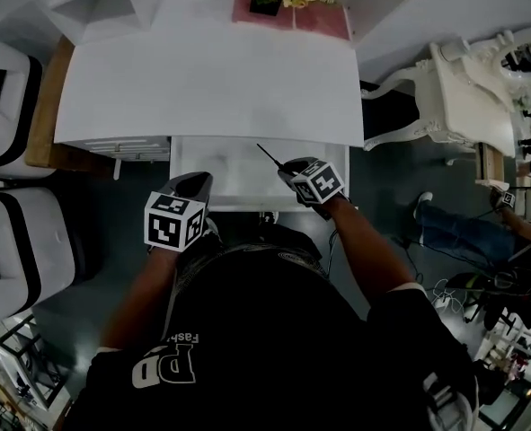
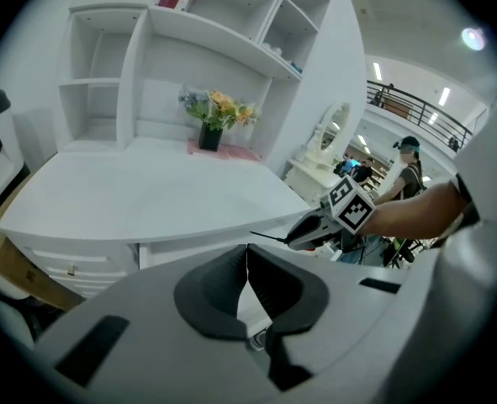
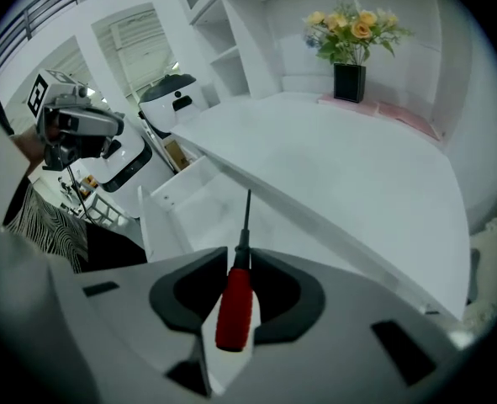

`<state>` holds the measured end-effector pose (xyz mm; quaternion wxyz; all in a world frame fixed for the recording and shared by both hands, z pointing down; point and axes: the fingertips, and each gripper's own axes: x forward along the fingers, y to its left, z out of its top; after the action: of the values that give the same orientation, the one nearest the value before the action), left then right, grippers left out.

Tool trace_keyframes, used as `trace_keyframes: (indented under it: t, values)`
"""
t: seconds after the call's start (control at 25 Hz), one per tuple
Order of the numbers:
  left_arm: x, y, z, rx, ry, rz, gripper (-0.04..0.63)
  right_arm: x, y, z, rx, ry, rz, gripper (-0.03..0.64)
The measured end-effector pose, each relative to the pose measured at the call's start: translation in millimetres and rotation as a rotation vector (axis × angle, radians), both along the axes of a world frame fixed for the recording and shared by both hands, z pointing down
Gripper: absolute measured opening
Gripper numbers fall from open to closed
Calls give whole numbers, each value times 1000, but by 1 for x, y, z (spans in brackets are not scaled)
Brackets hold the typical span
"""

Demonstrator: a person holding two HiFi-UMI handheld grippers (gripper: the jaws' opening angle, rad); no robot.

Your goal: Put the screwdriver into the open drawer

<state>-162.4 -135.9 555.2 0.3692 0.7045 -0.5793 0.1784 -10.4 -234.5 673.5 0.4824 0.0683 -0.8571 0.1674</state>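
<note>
my right claw (image 3: 240, 257) clamps the red-handled, black-shafted screwdriver (image 3: 235, 308) at its handle neck — light, stiff, probably slick; left claw (image 2: 247, 263) closed, empty.

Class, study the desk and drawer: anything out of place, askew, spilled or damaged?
Nothing stands out. The drawer is open under the desk, the flower vase stands upright at the back, and the right claw grips the screwdriver above the drawer.

We reach both forearms forward, left forearm (image 1: 144, 285) and right forearm (image 1: 368, 241). Our left gripper (image 2: 246, 280) points down with its jaws closed together, empty. Our right gripper (image 3: 240, 263) tilts steeper, jaws clamped on the screwdriver (image 3: 235, 310), whose shaft juts ahead.
</note>
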Motion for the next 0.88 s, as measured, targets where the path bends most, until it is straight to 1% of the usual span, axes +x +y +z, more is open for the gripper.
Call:
trace_keyframes:
  t: [0.16, 0.48, 0.76, 0.88]
  values:
    - [-3, 4, 6, -14, -38, 1, 15, -7, 9, 10, 30, 46, -85, 94]
    - [-5, 5, 11, -35, -29, -30, 15, -14, 16, 31, 49, 100, -196, 95]
    - [-1, 9, 17, -58, -13, -45, 15, -20, 17, 48, 119, 151, -336, 94]
    - [-1, 11, 19, -65, -8, -55, 15, -21, 19, 54, 133, 170, -381, 95]
